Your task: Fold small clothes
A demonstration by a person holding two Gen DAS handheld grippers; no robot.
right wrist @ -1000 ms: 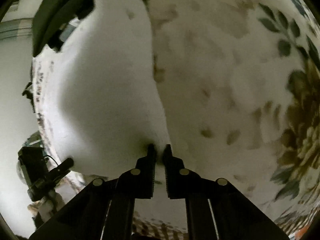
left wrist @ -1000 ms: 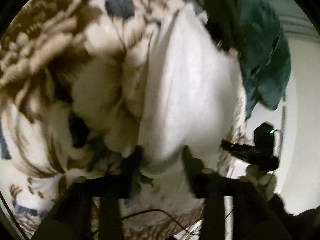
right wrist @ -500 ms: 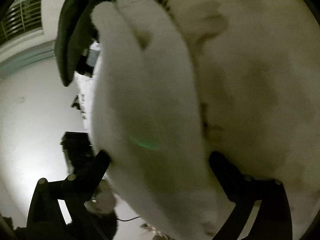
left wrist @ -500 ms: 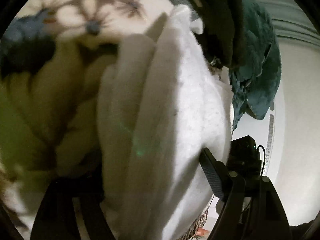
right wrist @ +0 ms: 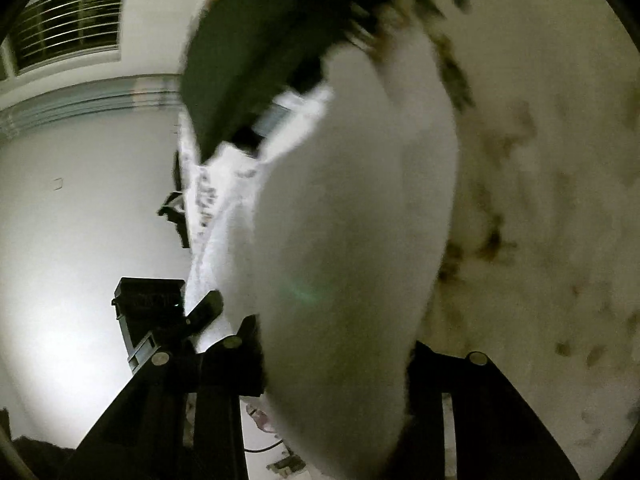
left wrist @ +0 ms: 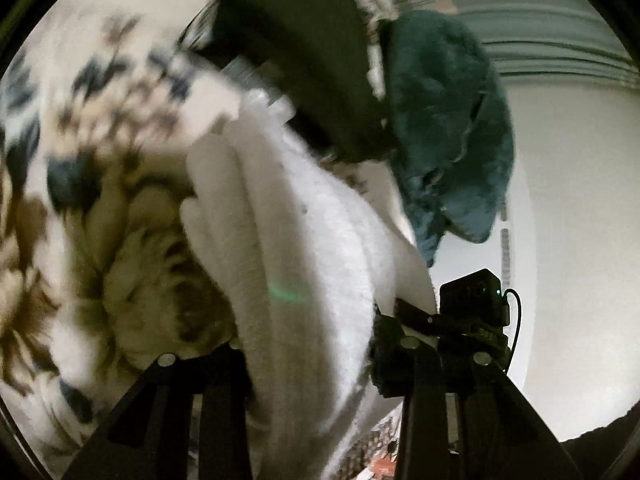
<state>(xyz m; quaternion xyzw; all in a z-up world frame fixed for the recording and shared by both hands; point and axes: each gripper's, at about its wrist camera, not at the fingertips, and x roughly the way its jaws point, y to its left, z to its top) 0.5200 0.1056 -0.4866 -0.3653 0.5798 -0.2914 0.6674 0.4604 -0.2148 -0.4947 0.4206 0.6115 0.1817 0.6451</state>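
A folded white fluffy cloth (left wrist: 304, 264) lies bunched on a floral bedspread (left wrist: 80, 184). In the left wrist view my left gripper (left wrist: 308, 344) straddles its thick folded edge, fingers wide apart on either side. In the right wrist view the same white cloth (right wrist: 344, 248) fills the middle, and my right gripper (right wrist: 336, 344) also stands open around it, its fingers partly hidden by the cloth. The other gripper shows at the right in the left view (left wrist: 472, 312) and at the lower left in the right view (right wrist: 152, 312).
A dark green garment (left wrist: 448, 136) and a black garment (left wrist: 304, 48) lie at the far side of the bed. A black garment (right wrist: 272, 40) also shows in the right view. A pale wall (right wrist: 80, 200) and a barred window (right wrist: 68, 16) stand beyond.
Both grippers have opened from a pinch on the white cloth. The cloth now sits bunched between the spread fingers, and both cameras have tilted up toward the wall.
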